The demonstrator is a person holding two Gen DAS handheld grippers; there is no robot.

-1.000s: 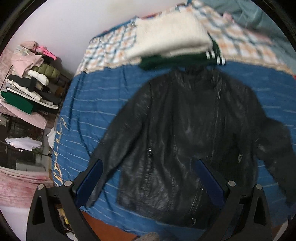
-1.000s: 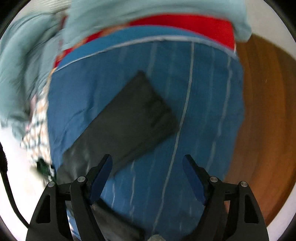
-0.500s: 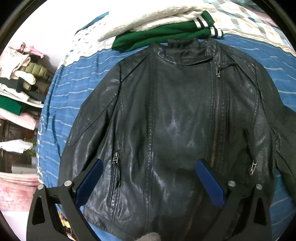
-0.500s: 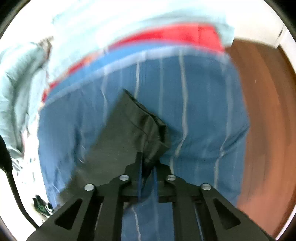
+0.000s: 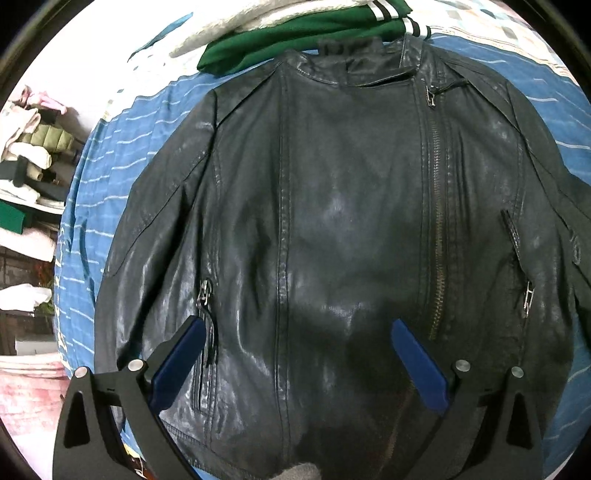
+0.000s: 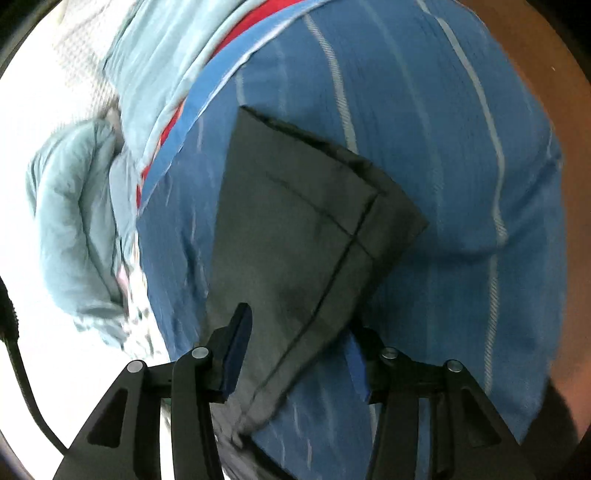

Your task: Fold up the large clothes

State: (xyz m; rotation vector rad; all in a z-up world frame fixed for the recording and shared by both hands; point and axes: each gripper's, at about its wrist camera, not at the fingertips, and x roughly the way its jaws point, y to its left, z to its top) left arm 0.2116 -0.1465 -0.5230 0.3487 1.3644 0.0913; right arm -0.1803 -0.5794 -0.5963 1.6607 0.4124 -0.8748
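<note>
**Two hand-held grippers, one leather jacket flat on the bed**

Left hand-held gripper (image 5: 295,354) hangs jaws wide over the black leather jacket (image 5: 351,221), collar far, hem near, long axis running away from it. Right hand-held gripper (image 6: 301,341) is nearer the sleeve cuff (image 6: 310,221): jaws have just been opening, cuff between them, pads not visibly pressing. Shiny, creased hide with metal zips on a blue striped bedspread (image 6: 443,147).

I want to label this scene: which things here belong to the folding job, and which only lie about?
Job:
black leather jacket
its sleeve
left gripper, open
right gripper, open

Lying about:
green garment
white fleece
clothes pile
blue bedcover
</note>
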